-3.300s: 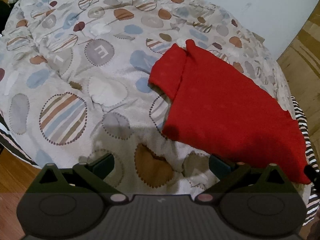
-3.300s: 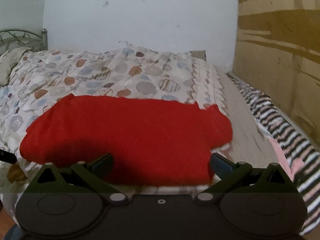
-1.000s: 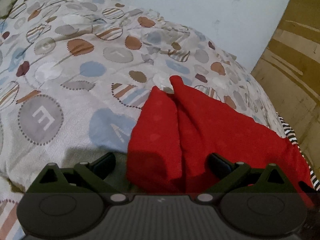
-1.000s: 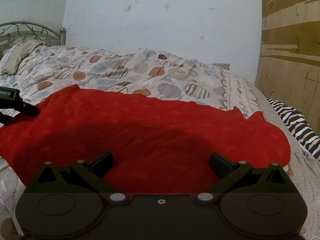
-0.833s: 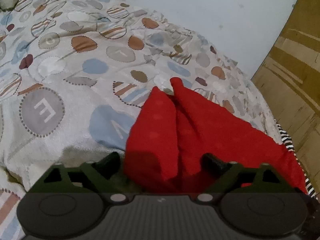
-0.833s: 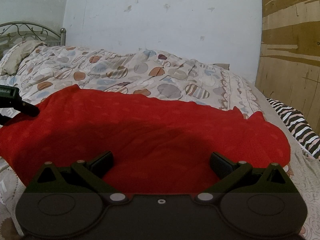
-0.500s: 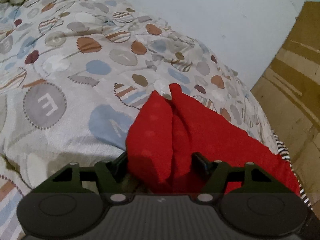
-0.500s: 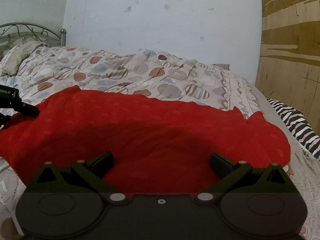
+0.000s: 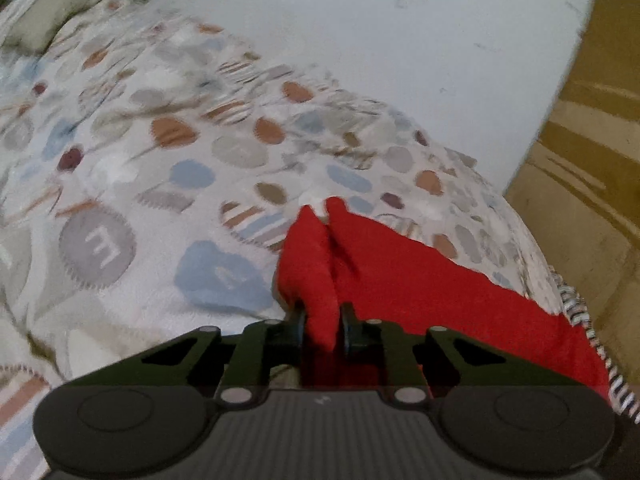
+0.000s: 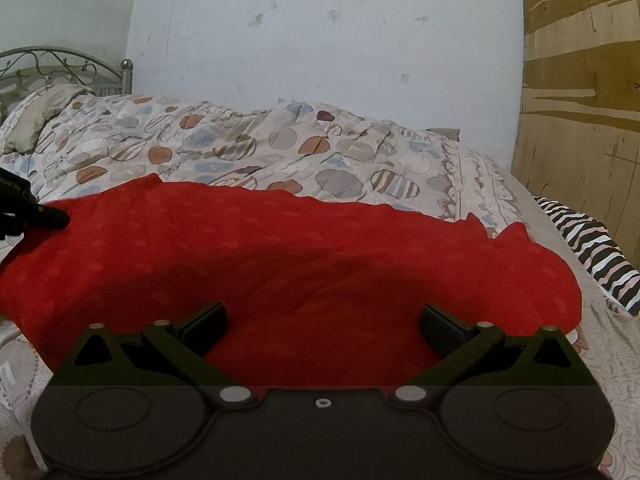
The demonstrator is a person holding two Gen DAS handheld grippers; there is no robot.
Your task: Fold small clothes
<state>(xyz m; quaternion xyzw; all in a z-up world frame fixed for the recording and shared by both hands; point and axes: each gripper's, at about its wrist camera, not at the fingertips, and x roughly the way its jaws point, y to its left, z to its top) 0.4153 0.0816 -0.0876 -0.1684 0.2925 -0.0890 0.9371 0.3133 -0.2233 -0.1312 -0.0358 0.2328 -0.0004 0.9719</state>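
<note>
A small red garment [image 10: 280,264] lies spread on the patterned bedspread [image 10: 240,148]. In the left wrist view my left gripper [image 9: 323,326] is shut on a bunched fold at the red garment's [image 9: 400,280] near left end. In the right wrist view my right gripper [image 10: 323,326] is open, its jaws wide apart over the garment's near edge, holding nothing. The left gripper's tip [image 10: 44,216] shows at the far left of that view, on the garment's end.
The bedspread [image 9: 160,168] covers the bed up to a white wall [image 10: 320,40]. A wooden panel [image 10: 580,100] stands at the right. A striped cloth [image 10: 592,252] lies at the bed's right edge. A pillow [image 10: 36,116] and a metal headboard [image 10: 60,68] are at the far left.
My left gripper has closed on the garment's left end, bunching the fold between its jaws, and its view has shifted. The right gripper has stayed open and still.
</note>
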